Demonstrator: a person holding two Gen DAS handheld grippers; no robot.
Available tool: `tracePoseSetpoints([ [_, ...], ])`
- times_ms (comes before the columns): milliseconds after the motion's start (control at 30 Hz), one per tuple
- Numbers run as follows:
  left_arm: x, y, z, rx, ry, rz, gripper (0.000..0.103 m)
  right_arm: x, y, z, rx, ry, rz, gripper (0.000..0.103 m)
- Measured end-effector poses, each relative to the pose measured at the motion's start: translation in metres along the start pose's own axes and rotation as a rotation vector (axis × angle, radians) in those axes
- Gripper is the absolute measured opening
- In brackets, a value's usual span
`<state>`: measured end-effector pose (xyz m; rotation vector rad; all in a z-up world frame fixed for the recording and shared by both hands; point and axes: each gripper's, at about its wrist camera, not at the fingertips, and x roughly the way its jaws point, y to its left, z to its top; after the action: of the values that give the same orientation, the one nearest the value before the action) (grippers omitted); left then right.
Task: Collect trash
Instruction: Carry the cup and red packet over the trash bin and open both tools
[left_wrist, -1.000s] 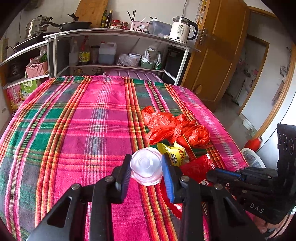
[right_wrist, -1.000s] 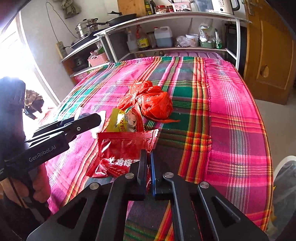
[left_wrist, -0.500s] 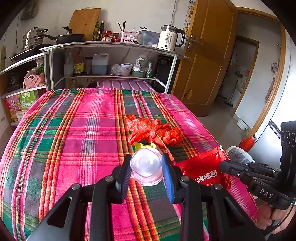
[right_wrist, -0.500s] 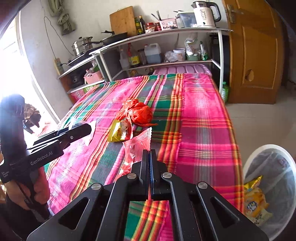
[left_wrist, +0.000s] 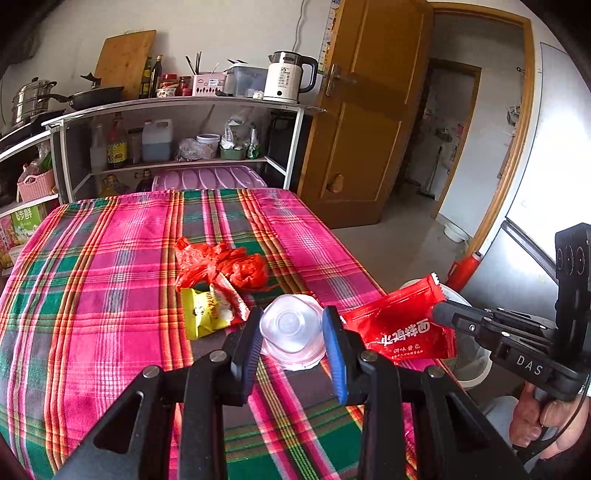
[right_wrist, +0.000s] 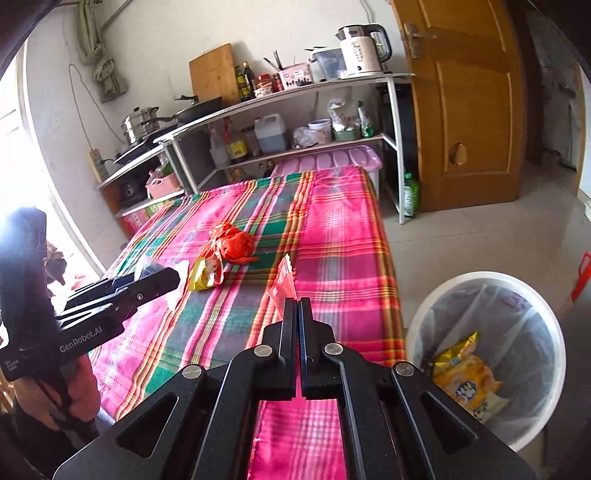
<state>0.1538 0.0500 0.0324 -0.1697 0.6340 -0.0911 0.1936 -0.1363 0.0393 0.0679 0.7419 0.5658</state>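
My left gripper (left_wrist: 293, 332) is shut on a clear plastic cup (left_wrist: 291, 334), held above the plaid tablecloth (left_wrist: 110, 295). My right gripper (right_wrist: 297, 310) is shut on a red snack wrapper (right_wrist: 284, 280), seen edge-on in the right wrist view and flat as the red wrapper (left_wrist: 400, 328) in the left wrist view, lifted near the table's right edge. On the cloth lie a crumpled red plastic bag (left_wrist: 221, 264) and a yellow snack packet (left_wrist: 208, 312). A white trash bin (right_wrist: 487, 354) with a clear liner stands on the floor to the right.
The bin holds a yellow snack bag (right_wrist: 463, 380). A metal shelf rack (left_wrist: 177, 147) with bottles, pots and a kettle (left_wrist: 291, 75) stands behind the table. A wooden door (left_wrist: 373, 122) is at the right. A hand (left_wrist: 546, 421) grips the right tool.
Both grippers rose and drew back from the table toward its right edge, carrying the cup and the red wrapper. The bin has come into the right wrist view.
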Motion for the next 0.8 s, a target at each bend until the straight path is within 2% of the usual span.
tracePoseSetpoints([
  [800, 0.022, -0.108, 0.008, 0.136, 0.026, -0.147, 0.034, -0.07, -0.079, -0.012, 0.117, -0.095, -0.125, 0.0],
])
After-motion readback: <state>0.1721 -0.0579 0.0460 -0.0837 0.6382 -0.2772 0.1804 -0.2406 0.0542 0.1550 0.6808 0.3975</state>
